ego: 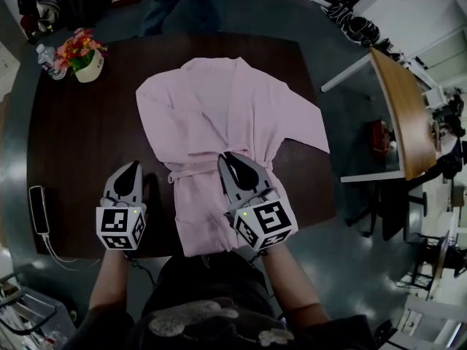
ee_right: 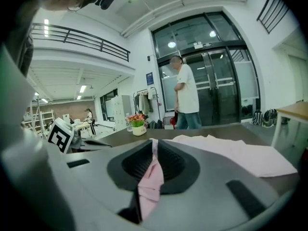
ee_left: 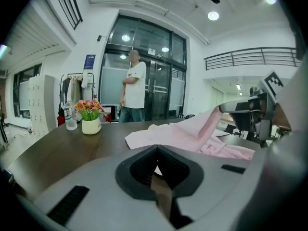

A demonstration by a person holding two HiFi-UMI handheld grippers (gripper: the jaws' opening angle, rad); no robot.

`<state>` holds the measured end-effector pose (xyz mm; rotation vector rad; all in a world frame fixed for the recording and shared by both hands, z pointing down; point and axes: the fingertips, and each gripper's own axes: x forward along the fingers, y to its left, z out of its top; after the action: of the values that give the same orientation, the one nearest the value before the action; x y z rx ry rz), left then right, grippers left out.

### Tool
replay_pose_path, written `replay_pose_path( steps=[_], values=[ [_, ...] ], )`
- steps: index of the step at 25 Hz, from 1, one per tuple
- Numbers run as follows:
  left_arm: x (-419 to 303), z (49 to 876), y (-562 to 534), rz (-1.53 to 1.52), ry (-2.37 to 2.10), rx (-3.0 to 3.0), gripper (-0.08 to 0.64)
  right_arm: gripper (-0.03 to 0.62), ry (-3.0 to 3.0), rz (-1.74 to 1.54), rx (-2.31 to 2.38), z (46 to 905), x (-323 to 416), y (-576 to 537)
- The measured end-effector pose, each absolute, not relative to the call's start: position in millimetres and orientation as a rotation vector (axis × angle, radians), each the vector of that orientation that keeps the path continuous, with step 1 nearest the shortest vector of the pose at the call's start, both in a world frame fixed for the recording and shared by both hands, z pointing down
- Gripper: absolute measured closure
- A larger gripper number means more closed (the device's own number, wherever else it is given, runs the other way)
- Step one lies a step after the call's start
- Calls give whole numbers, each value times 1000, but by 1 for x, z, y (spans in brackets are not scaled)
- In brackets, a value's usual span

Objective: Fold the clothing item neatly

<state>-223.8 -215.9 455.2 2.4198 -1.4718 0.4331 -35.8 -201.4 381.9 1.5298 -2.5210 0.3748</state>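
A pale pink robe (ego: pixel 226 115) lies spread on the dark table (ego: pixel 73 144), collar at the far side, one sleeve out to the right. My right gripper (ego: pixel 228 156) is shut on a fold of the robe near its waist tie; in the right gripper view the pink cloth (ee_right: pixel 150 177) hangs pinched between the jaws (ee_right: pixel 154 141). My left gripper (ego: pixel 133 165) hovers over bare table just left of the robe, shut with nothing in it (ee_left: pixel 156 148). From the left gripper view the robe (ee_left: pixel 187 134) rises in a peak toward the right gripper (ee_left: pixel 250 112).
A flower pot (ego: pixel 86 55) and a water bottle (ego: pixel 47 60) stand at the table's far left corner. A black device with a cable (ego: pixel 38 210) lies at the left edge. A person (ego: pixel 179 2) stands beyond the table. A wooden desk (ego: pixel 398 115) is at right.
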Motion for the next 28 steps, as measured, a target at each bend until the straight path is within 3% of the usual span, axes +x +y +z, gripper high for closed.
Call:
replay_pose_path(
  steps=[12,18,28],
  values=[
    [-192,435,-212,475,-1627,2369,551,568,-2505,256,1718,354,107,-266],
    [-158,438,-217,482,-1709,2283,551,568,-2409,443,1706,420,188,-300],
    [-117,453,-229,519,-1730,2226,551,566,-2204,529,1644,503,229,-300]
  ],
)
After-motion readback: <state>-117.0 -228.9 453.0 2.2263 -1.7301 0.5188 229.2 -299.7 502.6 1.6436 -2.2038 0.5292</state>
